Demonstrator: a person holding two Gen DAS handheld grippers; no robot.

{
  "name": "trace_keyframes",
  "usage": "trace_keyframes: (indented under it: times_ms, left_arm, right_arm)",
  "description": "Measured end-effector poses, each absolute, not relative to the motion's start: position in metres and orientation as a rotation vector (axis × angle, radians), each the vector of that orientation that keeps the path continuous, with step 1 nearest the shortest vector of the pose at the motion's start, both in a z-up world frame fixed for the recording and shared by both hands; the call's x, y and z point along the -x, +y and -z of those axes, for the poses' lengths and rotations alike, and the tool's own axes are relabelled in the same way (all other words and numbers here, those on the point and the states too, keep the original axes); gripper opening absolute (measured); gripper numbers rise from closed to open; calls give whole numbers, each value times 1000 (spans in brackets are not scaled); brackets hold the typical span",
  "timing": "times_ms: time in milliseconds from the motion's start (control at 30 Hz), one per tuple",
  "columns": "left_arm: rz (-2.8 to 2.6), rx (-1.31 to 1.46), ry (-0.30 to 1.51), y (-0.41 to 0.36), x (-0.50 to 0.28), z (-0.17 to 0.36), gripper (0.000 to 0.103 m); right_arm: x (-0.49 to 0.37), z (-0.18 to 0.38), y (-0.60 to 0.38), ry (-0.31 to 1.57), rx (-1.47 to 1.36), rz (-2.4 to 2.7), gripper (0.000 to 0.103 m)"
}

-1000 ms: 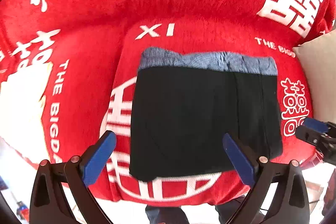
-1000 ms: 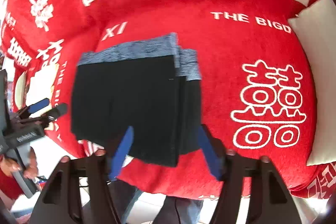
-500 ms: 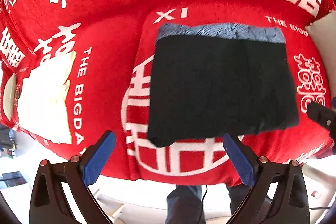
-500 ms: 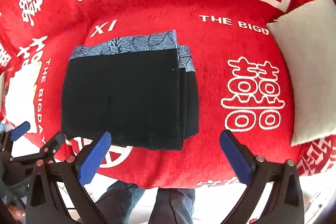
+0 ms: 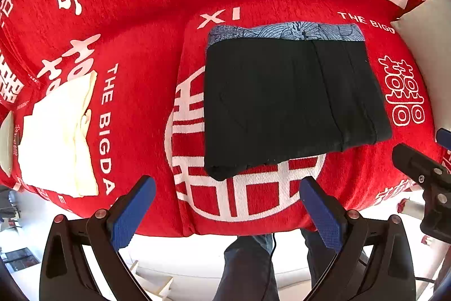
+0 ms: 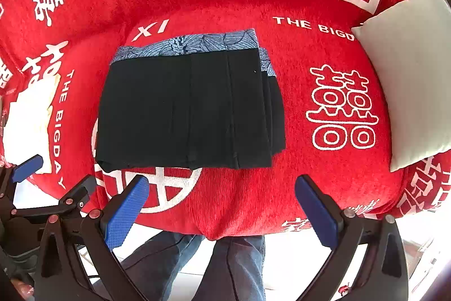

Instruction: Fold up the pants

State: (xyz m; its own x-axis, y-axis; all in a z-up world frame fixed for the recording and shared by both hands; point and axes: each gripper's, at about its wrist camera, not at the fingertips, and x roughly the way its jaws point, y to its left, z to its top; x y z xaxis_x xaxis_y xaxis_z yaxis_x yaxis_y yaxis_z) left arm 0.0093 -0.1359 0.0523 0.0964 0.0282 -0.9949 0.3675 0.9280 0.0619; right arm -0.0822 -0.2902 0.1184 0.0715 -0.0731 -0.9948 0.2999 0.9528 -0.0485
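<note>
With the black pants (image 5: 287, 100) lying folded on the red sofa (image 5: 157, 27), both the left gripper (image 5: 228, 209) and right gripper (image 6: 221, 209) hang empty at 6 o'clock, fingers spread, so the best finish is backing straight off without snagging the near hem.

Folded black pants (image 5: 290, 100) lie on the red sofa (image 5: 141, 47); left gripper (image 5: 225, 210) hovers open, empty.
</note>
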Motion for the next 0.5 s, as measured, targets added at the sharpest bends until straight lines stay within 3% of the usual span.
trace_keyframes:
  times_ms: [500]
  left_arm:
    - [271,-342,1448,-134,-6,-63,102]
  right_arm:
    - [81,-123,-288,1468,-180,294,103]
